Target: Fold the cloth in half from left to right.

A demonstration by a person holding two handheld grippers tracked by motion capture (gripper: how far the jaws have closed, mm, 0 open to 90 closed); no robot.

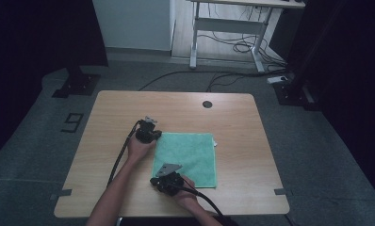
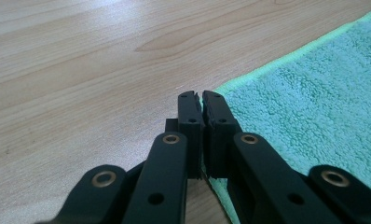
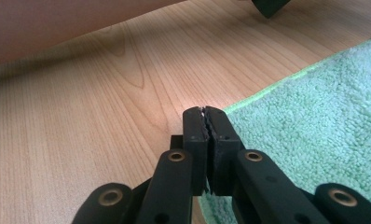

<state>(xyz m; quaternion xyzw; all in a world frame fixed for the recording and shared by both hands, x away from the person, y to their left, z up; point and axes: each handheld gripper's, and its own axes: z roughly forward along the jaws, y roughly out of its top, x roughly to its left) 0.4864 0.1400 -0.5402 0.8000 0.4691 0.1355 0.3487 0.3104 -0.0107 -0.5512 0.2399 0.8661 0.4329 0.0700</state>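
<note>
Left jaws: pressed together, with the far-left corner of the green towel [image 2: 314, 98] pinched between their tips; a sliver of pale hem shows in the seam in the left gripper view.
Left gripper [image 1: 148, 133]: sits at the towel's far-left corner, low on the table, its grey plate tilted up on the far side.
Right jaws: closed tight on the towel's near-left corner; a thin edge of cloth shows between the tips in the right gripper view.
Right gripper [image 1: 167, 181]: sits at the near-left corner of the towel, its grey plate on top, cable running off to the near right.
Green towel [image 1: 188, 157]: spread flat, roughly square, just right of the table's middle and toward the near edge; a small white tag sticks out at its far-right corner.
Left hand [image 1: 138, 149]: wrapped around the left gripper from the near side, forearm running down to the near-left.
Right hand [image 1: 185, 193]: behind the right gripper, close to the near edge of the table.
Table [image 1: 110, 141]: light wood grain, with a dark round grommet [image 1: 207, 104] near the far edge, well apart from the towel.
Floor: grey carpet, cables trailing past the far side of the table.
</note>
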